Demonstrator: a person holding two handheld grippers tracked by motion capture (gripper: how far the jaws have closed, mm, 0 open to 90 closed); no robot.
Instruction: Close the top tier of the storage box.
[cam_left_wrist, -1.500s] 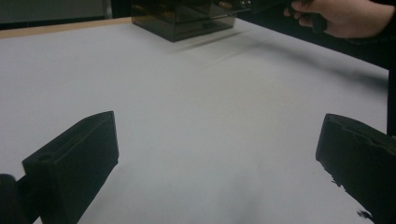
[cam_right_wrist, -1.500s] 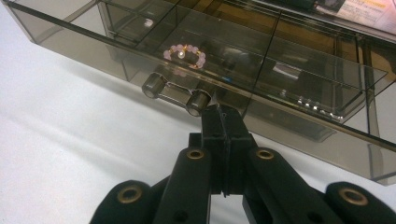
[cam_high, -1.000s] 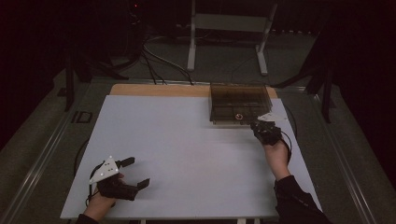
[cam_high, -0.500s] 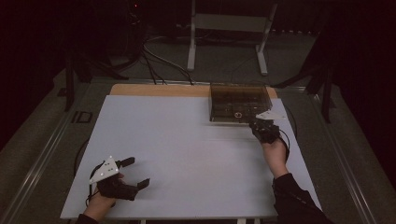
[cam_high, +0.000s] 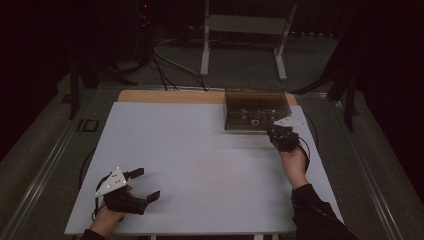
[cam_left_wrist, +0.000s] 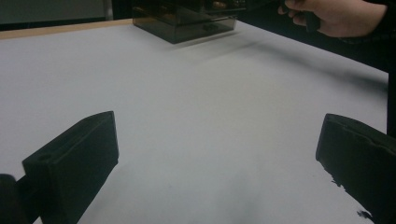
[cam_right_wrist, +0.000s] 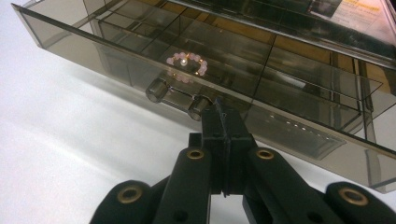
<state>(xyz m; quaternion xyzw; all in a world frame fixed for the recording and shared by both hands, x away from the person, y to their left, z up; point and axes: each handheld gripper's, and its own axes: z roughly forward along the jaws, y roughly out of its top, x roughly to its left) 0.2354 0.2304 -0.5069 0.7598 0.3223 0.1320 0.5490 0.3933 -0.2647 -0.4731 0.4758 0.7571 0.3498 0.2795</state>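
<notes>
Smoked transparent plastic drawer box at far right of white bench, drawer part-open, pink bead bracelet inside; right gripper fingers closed, empty, against handle; left gripper fingers wide, idle; push best kept square, gentle.

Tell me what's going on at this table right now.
A person works with tongs in each hand at a white table. The right tongs, jaws shut with nothing between them, sit right at the handle of a smoked clear drawer box; whether the tips touch it is hard to tell. A pink bead bracelet lies in a drawer compartment. The left tongs rest open near the table's front left corner, holding nothing.
</notes>
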